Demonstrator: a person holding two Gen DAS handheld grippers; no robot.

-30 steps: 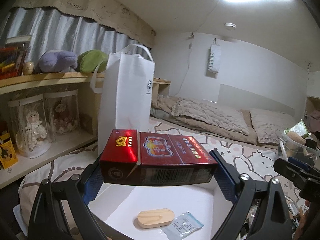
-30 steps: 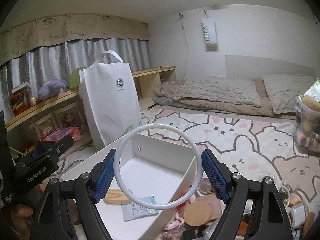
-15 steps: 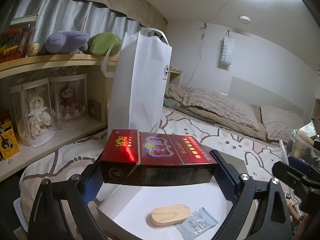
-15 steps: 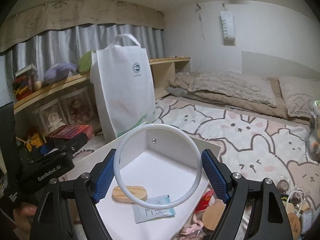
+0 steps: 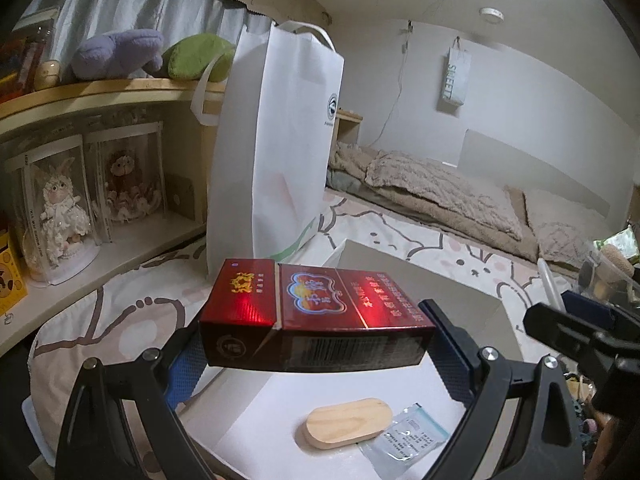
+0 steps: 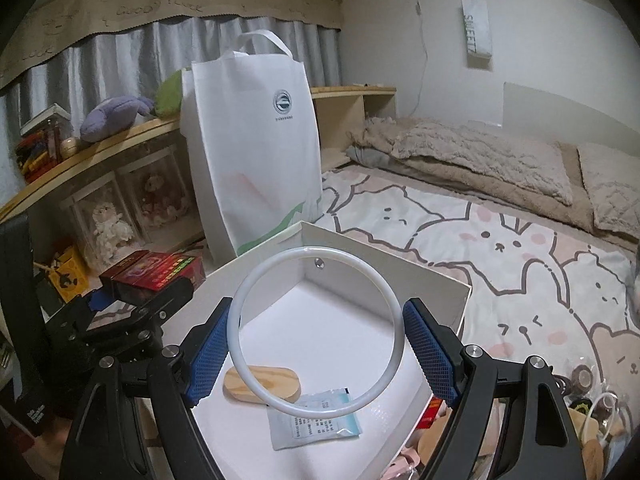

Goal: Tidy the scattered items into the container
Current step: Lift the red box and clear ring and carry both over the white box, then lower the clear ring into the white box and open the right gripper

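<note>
The left tongs (image 5: 316, 344) are clamped wide on a red cigarette pack (image 5: 316, 320), one blue pad pressed against each short end. The pack lies flat and level between them, above the near left edge of the white box (image 6: 384, 264) that serves as the container. Its top carries a gold emblem and Chinese characters too small to read; a barcode runs along its front side.

The right tongs (image 6: 318, 342) are spread wide and grip a white ring (image 6: 256, 280) by its outer rim, a pad on either side. The ring stands tilted over the open box.

Inside the box, on its white floor, lie a wooden oval block (image 6: 260, 376) and a small printed sachet (image 6: 316, 420), just beside each other; the sachet's print is illegible.

Behind the box, on the bed's animal-print sheet (image 6: 520, 248), stands a white tote bag (image 6: 256, 140) with a round logo. A small banner (image 6: 476, 28) on the wall reads "SWEET". The curtain valance (image 6: 160, 4) shows "GOOD LUCK". The left tongs' body, seen from the right wrist view, bears white lettering I cannot read.
</note>
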